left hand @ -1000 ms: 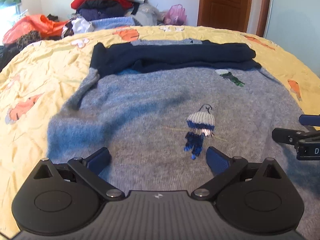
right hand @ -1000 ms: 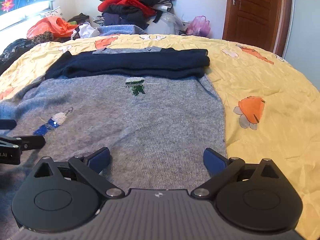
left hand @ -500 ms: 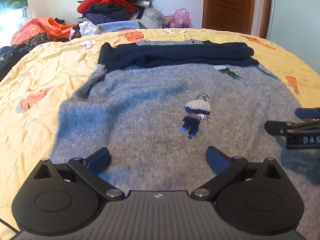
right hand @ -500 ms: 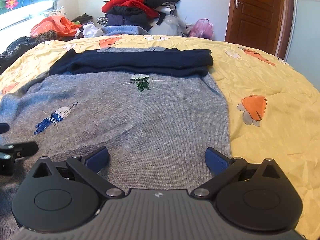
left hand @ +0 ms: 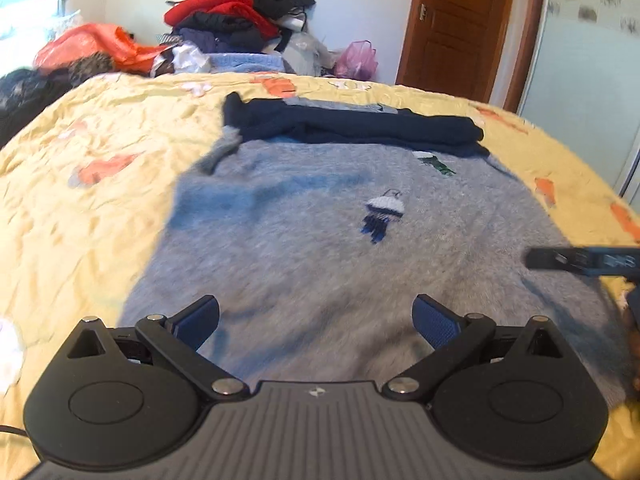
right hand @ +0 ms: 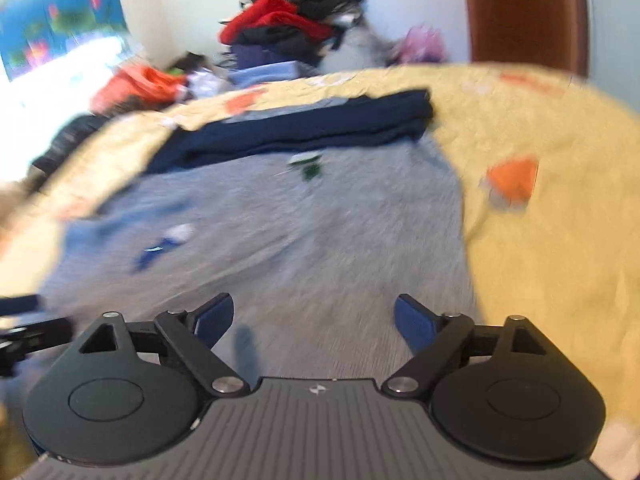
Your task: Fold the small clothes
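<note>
On the yellow bedspread (left hand: 100, 208) with its orange-and-white prints, a grey knitted sweater (left hand: 320, 256) lies spread flat, reaching from just ahead of both tools to the far middle of the bed. Its dark navy sleeves (left hand: 360, 128) are folded across the far end in a long band, and a short grey flap pokes out at the band's far left. Two small knitted figures decorate the front: a blue and white one (left hand: 382, 216) near the middle and a green and white one (left hand: 434, 162) farther right. The left tool (left hand: 316, 320) hangs released over the near hem, blue pads wide apart with only flat cloth showing between them. The right tool (right hand: 314, 320) is also unclenched above the near right part of the sweater, its jaws closing, nothing pinched in them. Compared with a second ago, the left view has slid leftward, so more bare bedspread shows on the left and the blue figure sits farther right; the right view has tilted and turned blurry. A heap of clothes (left hand: 240, 20) sits beyond the bed, near a brown door (left hand: 460, 28).
</note>
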`<state>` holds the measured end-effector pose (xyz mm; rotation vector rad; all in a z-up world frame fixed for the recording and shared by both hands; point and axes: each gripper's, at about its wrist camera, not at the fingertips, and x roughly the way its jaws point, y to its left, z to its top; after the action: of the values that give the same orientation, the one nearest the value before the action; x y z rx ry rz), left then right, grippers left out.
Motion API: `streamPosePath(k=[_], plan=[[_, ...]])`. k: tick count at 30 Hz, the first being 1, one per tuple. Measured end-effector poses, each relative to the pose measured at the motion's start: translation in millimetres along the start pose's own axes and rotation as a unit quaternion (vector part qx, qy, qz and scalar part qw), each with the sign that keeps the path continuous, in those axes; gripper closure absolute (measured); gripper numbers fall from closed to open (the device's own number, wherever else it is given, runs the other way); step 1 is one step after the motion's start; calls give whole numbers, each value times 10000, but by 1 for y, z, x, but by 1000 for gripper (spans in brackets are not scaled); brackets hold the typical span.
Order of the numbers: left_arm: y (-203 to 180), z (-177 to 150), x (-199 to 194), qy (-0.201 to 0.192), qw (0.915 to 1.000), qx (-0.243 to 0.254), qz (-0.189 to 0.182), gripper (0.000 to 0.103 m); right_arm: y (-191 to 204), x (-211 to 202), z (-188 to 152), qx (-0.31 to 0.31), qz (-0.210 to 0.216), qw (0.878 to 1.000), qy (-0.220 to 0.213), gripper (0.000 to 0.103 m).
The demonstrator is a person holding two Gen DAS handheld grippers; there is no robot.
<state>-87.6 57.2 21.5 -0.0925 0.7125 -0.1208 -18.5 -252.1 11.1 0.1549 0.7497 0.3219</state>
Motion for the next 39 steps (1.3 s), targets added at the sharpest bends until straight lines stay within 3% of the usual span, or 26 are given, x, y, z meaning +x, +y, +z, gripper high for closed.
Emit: streamPosePath(k=[5,8,10,14,16,19,21,24,26,28,30,32,36,39], plan=[[19,-14,-23,-31,9991,-376,-190,0,-5,-40,-22,128,199,9995,194,18],[11,-13,-33,-224,9989,-183,-375,0,18,-57,-38,-426,192,9989,98,18],[0,-11,-29,-73,9993,82,-345,0,32,-52,-49,-783,119,9961,396,18],[-18,-17,-15,433,9972,534,-301,0,53,-51,-64,-1519,-161,9876,369,14],[-21,-25,-11,699,9947,699,-268,0,50,-55,-59,-1356,-59,9899,410,15],[-21,-32,-17,748,9922,977,-207,0,35,-67,-49,-1014,-86,9942,336,15],[-10,-33,-28,752,9926,895,-316,0,20,-77,-41,-709,-100,9972,231,15],[31,-27,-57,467,9976,298,-415,0,-13,-97,-31,-47,63,9999,111,12],[70,-24,-73,359,9980,-445,-284,0,-37,-107,-29,472,194,9986,147,10],[113,-27,-81,442,9878,-1467,-290,0,-62,-111,-32,951,218,9948,300,10],[146,-36,-84,532,9659,-2453,-632,0,-83,-113,-39,1363,174,9892,515,10],[159,-46,-84,537,9450,-3051,-1053,0,-98,-113,-48,1712,240,9820,757,12],[149,-51,-64,817,9138,-3504,-1884,0,-104,-116,-54,1902,620,9752,944,11],[138,-50,-47,1004,9030,-3626,-2075,0,-106,-113,-54,2029,1008,9670,1170,10]])
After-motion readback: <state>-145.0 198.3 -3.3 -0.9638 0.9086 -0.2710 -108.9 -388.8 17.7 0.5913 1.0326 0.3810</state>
